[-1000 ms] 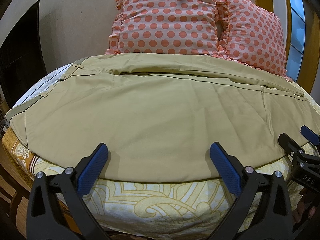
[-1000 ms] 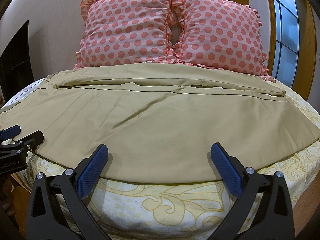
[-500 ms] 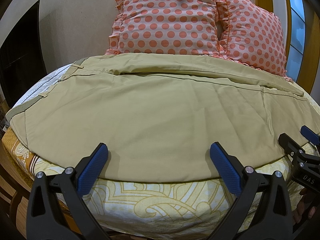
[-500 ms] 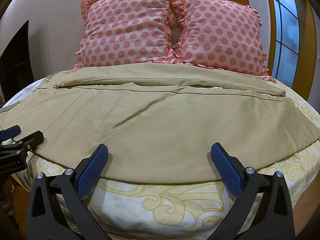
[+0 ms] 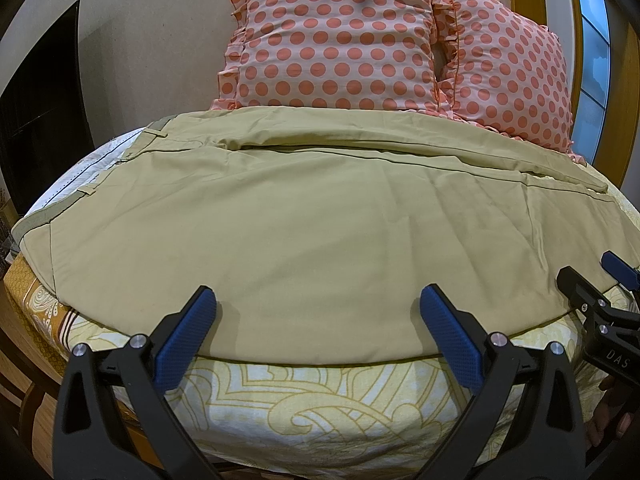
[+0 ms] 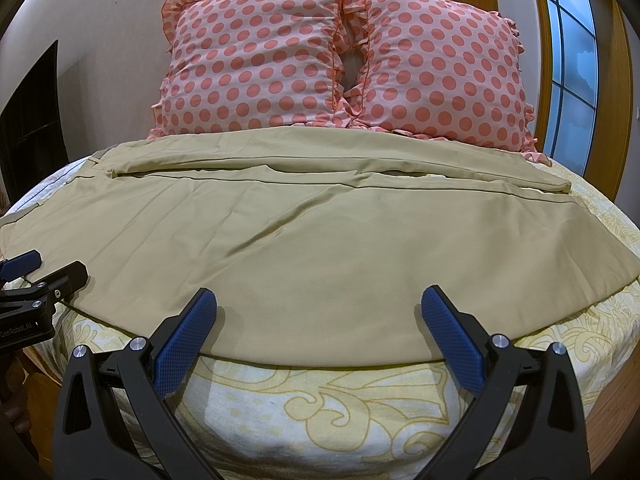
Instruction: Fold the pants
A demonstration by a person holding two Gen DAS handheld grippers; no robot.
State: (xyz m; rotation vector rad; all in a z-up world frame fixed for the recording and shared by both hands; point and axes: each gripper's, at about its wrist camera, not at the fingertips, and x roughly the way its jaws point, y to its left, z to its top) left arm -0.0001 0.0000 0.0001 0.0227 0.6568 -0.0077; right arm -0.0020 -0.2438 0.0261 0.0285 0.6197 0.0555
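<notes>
Khaki pants (image 5: pixel 304 216) lie spread flat across the bed, waistband at the left, legs running to the right; they also show in the right wrist view (image 6: pixel 320 240). My left gripper (image 5: pixel 318 312) is open and empty, hovering just over the pants' near edge. My right gripper (image 6: pixel 320 312) is open and empty over the same near edge, further right. Each gripper shows in the other's view: the right gripper (image 5: pixel 592 280) at the right border, the left gripper (image 6: pixel 44 272) at the left border.
Two pink polka-dot pillows (image 6: pixel 340 60) lean against the wall behind the pants. The bed has a yellow patterned sheet (image 6: pixel 320 408). A window (image 6: pixel 572 52) is at the right, a dark opening (image 5: pixel 40 112) at the left.
</notes>
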